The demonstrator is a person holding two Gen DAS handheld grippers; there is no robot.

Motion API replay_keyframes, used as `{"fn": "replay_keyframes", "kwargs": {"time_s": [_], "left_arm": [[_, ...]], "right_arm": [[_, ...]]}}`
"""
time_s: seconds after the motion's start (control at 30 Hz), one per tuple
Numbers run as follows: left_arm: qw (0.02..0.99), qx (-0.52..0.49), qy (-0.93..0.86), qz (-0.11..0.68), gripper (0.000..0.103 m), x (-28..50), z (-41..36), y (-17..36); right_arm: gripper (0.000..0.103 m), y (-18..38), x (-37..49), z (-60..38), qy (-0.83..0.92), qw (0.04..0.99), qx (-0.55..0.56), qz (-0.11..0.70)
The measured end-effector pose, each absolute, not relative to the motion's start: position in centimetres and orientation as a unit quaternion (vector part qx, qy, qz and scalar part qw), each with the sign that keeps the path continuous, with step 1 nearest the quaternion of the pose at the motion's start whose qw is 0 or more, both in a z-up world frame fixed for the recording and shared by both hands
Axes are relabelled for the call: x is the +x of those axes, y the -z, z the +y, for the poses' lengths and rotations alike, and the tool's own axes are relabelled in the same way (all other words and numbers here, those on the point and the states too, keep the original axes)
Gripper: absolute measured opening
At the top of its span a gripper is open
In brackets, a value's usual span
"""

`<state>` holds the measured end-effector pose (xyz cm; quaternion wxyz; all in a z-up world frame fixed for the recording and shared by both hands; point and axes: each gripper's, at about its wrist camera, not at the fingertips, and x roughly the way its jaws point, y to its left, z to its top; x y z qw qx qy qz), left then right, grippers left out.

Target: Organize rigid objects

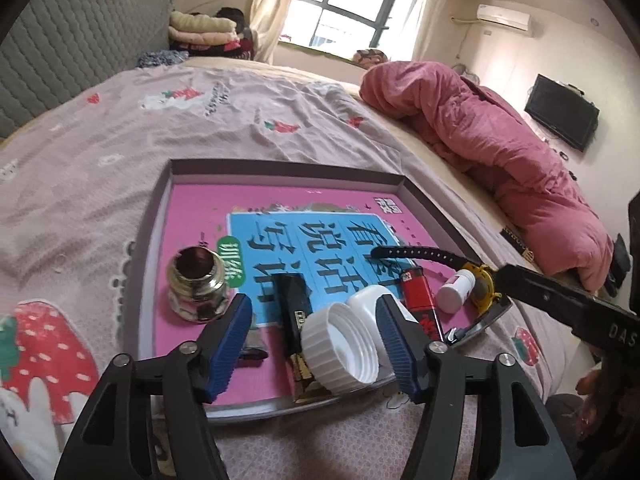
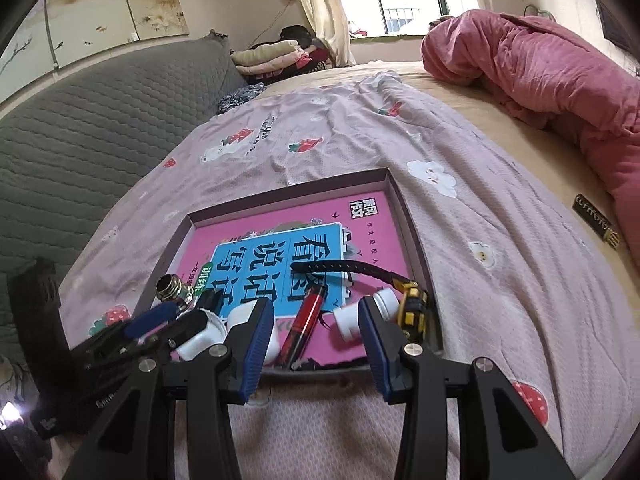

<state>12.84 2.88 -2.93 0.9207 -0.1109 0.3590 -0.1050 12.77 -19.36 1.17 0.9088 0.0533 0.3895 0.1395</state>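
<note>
A shallow tray [image 1: 280, 166] with a pink book inside lies on the bed. In it are a brass fitting [image 1: 196, 282], a black box [image 1: 296, 308], a white ribbed jar [image 1: 344, 346] on its side, a red lighter [image 1: 420, 300], a small white bottle [image 1: 454, 292] and a yellow tape measure [image 1: 482, 284]. My left gripper [image 1: 314, 346] is open, its pads either side of the jar. My right gripper [image 2: 316, 346] is open at the tray's near edge [image 2: 320, 366], with the red lighter [image 2: 306, 322] and white bottle [image 2: 348, 320] between its fingers.
The tray sits on a pink strawberry-print sheet [image 1: 100, 184]. A rolled pink quilt [image 1: 500, 140] lies to the right. A grey padded headboard [image 2: 80, 140] stands at the left. The left gripper's body [image 2: 132, 344] is close beside the right one.
</note>
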Motion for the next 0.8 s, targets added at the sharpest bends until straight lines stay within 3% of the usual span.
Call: {"fn": "replay_keyframes", "kwargs": {"time_s": [0.1,0.2,0.8], "left_arm": [[0.924,-0.111,0.092,0.354,0.069,11.9,3.1,2.2],[0.927,-0.112,0.08,0.349,0.072,10.8,3.3,1.6],[0.929,-0.051,0.025,0.365,0.074,4.6,1.1,-1.4]], "right_arm": [[0.044,-1.3,11.9,-19.3,-0.142,0.909,0.05,0.389],[0.052,-1.4,11.1,-19.1,-0.144,0.91,0.041,0.387],[0.053,-1.9,6.1,-18.5,-0.133,0.917,0.015,0.377]]}}
